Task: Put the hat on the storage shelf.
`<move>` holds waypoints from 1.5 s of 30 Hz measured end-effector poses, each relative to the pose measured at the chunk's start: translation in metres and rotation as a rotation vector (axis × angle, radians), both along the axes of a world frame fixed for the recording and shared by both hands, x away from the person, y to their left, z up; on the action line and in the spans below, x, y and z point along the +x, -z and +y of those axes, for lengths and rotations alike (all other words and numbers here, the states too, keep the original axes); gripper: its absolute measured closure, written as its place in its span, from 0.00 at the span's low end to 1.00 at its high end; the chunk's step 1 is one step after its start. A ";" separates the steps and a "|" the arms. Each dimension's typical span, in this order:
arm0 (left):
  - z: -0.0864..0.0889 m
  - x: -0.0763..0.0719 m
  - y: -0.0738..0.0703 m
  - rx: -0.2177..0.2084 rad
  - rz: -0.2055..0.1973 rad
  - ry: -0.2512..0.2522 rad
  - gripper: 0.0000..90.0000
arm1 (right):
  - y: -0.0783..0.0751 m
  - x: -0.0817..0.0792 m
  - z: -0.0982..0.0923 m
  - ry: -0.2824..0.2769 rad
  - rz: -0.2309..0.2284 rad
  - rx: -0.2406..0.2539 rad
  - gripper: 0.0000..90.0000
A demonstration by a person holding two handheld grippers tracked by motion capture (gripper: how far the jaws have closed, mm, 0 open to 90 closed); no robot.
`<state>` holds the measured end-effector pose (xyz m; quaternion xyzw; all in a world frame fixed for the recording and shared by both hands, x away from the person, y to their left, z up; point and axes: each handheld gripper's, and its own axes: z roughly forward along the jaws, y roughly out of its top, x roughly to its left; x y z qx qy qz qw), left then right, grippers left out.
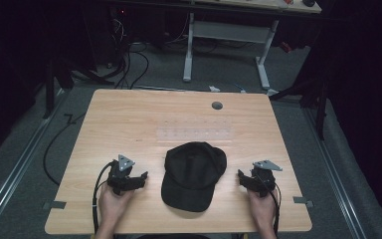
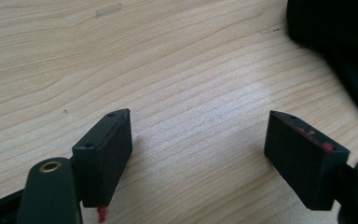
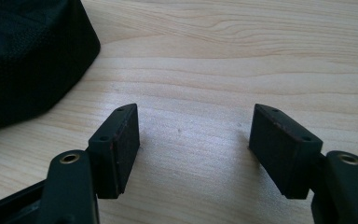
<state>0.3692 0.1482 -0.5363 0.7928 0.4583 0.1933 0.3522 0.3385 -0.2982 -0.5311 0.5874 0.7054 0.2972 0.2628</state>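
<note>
Your black baseball cap [image 1: 194, 174] lies low in the frame's centre on the worktop [image 1: 129, 124]. Your left gripper [image 1: 135, 180] and right gripper [image 1: 243, 178] flank it, both released, grasping nothing.

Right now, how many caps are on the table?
1. The black cap lies on the table near its front edge, between the left gripper and the right gripper, both open and apart from it.

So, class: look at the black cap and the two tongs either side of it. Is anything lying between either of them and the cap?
Nothing visible. Bare wooden table lies between the left tongs and the black cap, and between the right tongs and the cap. Both tongs stand open with nothing between their jaws.
</note>
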 end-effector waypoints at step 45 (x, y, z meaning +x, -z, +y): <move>0.000 0.000 0.000 -0.001 0.000 -0.001 0.26 | -0.013 -0.016 -0.002 -0.056 -0.015 0.091 0.39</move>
